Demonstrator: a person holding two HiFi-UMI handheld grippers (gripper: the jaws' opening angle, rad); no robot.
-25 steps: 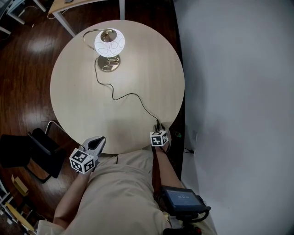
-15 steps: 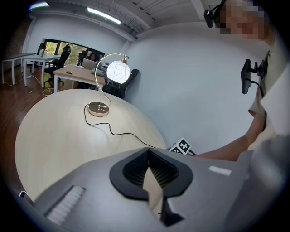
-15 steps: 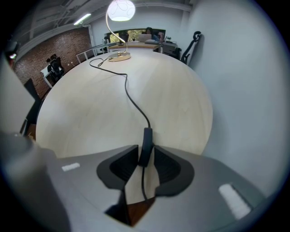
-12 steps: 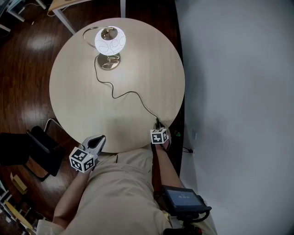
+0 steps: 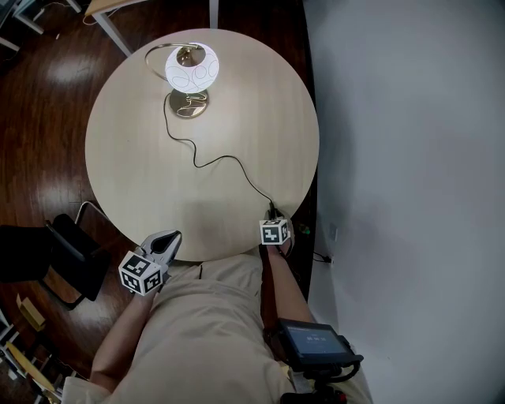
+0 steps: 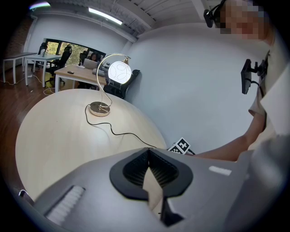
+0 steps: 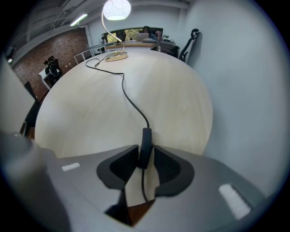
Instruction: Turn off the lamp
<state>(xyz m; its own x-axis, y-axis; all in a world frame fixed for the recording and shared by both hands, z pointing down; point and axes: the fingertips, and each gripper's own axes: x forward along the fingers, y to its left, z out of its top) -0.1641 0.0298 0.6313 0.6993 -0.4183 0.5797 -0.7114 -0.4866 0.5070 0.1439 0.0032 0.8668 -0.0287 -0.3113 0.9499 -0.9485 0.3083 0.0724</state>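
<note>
A lamp (image 5: 189,71) with a white globe shade and a brass base (image 5: 188,104) stands at the far side of the round table (image 5: 134,158). The shade looks bright white in the left gripper view (image 6: 118,72) and the right gripper view (image 7: 117,9). Its black cord (image 5: 229,162) runs to the near right edge, where the inline switch (image 7: 146,147) lies. My right gripper (image 7: 145,155) points steeply down there; its jaws have just been closing and now press on the switch. My left gripper (image 6: 147,152) waits at the near left edge (image 5: 162,245), shut and empty.
A black chair (image 5: 55,260) stands on the wooden floor left of the table. A grey wall (image 5: 410,158) runs close along the table's right side. A desk (image 5: 118,12) stands beyond the table. A dark device (image 5: 312,341) hangs at the person's waist.
The head view has shifted slightly, so the lamp sits a little higher in the picture. Both grippers keep their places at the table's near edge.
</note>
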